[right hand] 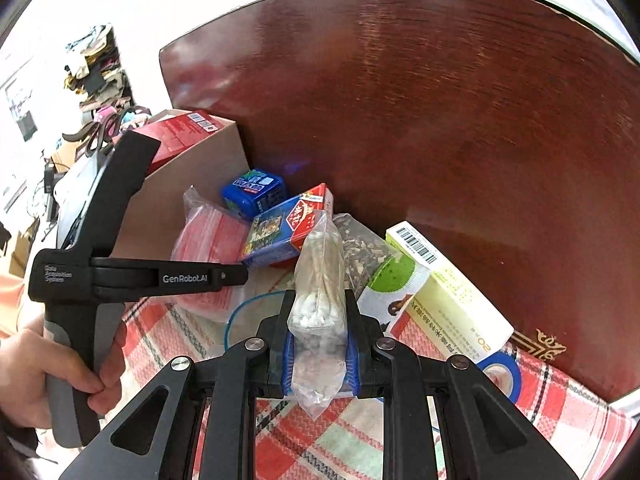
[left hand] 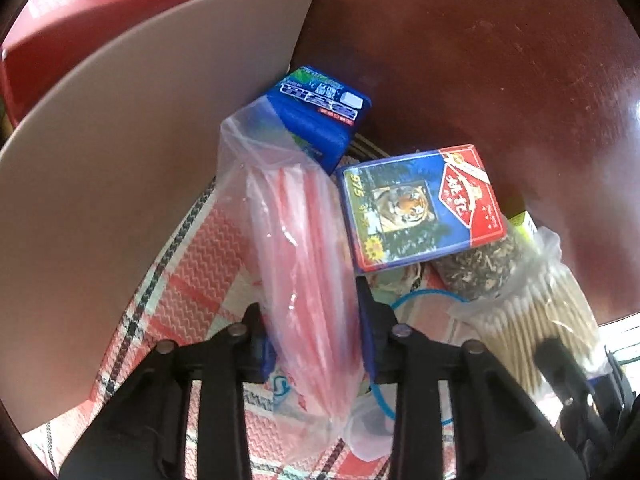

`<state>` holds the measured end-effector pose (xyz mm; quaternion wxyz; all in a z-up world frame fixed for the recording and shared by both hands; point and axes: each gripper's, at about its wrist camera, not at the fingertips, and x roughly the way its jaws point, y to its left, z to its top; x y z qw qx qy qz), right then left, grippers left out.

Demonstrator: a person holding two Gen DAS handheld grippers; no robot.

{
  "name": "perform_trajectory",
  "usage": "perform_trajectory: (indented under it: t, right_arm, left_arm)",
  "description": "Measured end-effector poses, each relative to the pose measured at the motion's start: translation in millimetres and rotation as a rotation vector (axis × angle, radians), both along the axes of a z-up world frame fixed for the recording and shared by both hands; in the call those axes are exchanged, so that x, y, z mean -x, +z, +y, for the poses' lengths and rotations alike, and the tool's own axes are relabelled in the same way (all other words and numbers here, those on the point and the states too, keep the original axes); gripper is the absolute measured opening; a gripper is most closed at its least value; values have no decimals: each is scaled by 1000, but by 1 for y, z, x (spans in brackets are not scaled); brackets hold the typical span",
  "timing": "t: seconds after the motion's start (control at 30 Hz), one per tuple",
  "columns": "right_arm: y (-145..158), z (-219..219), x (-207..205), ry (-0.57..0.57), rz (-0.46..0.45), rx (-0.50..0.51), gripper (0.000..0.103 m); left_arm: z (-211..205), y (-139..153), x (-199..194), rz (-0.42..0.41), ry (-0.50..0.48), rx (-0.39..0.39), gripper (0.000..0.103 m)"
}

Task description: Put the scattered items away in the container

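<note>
Left wrist view: the left gripper (left hand: 312,344) pinches one bag of red straws (left hand: 304,248) beside two card boxes, blue (left hand: 320,116) and tiger-printed (left hand: 416,208); the right gripper (right hand: 318,320) clamps one cotton-swab bag (right hand: 318,280) over the plaid cloth (right hand: 344,440).

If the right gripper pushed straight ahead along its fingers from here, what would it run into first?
The right gripper, shut on the bag of cotton swabs, points at the pile. Likely first contact is the tiger-print card box, or the speckled packet beside it; depth is unclear.
</note>
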<state>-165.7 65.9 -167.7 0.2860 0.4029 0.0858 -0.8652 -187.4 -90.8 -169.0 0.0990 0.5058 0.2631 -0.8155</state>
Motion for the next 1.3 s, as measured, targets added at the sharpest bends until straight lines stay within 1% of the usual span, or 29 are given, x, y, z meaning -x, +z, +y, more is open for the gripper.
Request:
perform_trajectory:
  t: [0.13, 0.23, 0.33, 0.37, 0.57, 0.67, 0.8, 0.83, 0.87, 0.9, 0.93, 1.0, 1.07, 1.1, 1.13, 1.2, 1.23, 1.3]
  right_arm:
    - [5, 5, -4, -18, 1, 27, 22]
    - [6, 7, -6, -21, 3, 35, 22]
    - [9, 9, -8, -24, 10, 39, 22]
    - [10, 9, -8, -27, 11, 40, 22]
    - [21, 11, -10, -36, 14, 70, 22]
    - [31, 5, -13, -25, 25, 82, 22]
    - [54, -10, -18, -3, 27, 118, 22]
    - [63, -18, -19, 10, 33, 129, 22]
    - [71, -24, -19, 21, 35, 141, 22]
    - [80, -32, -19, 36, 32, 158, 22]
    - [91, -43, -17, 50, 28, 182, 22]
    - [109, -64, -13, 79, 18, 226, 22]
    - [127, -90, -7, 106, 9, 274, 22]
    - [135, -108, -1, 119, -7, 305, 22]
    - [139, -120, 3, 128, -22, 325, 22]
    - [143, -152, 16, 141, -67, 373, 22]
    - [142, -168, 23, 142, -92, 387, 22]
    - [135, -196, 38, 131, -139, 405, 22]
  left_arm:
    - [4, 10, -5, -4, -16, 44, 29]
    - [8, 21, -15, 14, -21, 61, 29]
    - [18, 40, -28, 49, -54, 125, 29]
    - [19, 45, -30, 56, -61, 132, 29]
    - [16, 72, -47, 91, -59, 158, 29]
    - [11, 86, -51, 105, -59, 168, 29]
    - [0, 116, -62, 139, -29, 165, 29]
    - [-30, 133, -73, 145, -20, 162, 29]
    - [-41, 144, -76, 149, -10, 166, 29]
    - [-28, 150, -57, 153, -1, 170, 29]
    - [-37, 158, -61, 156, 7, 171, 29]
    - [-68, 178, -69, 159, 31, 177, 29]
    - [-99, 194, -73, 159, 44, 185, 29]
    - [-118, 202, -82, 152, 47, 190, 29]
    - [-137, 208, -86, 140, 40, 187, 29]
    - [-157, 214, -86, 127, 38, 169, 29]
    - [-186, 214, -76, 120, 35, 168, 29]
    - [-202, 210, -65, 96, 22, 178, 29]
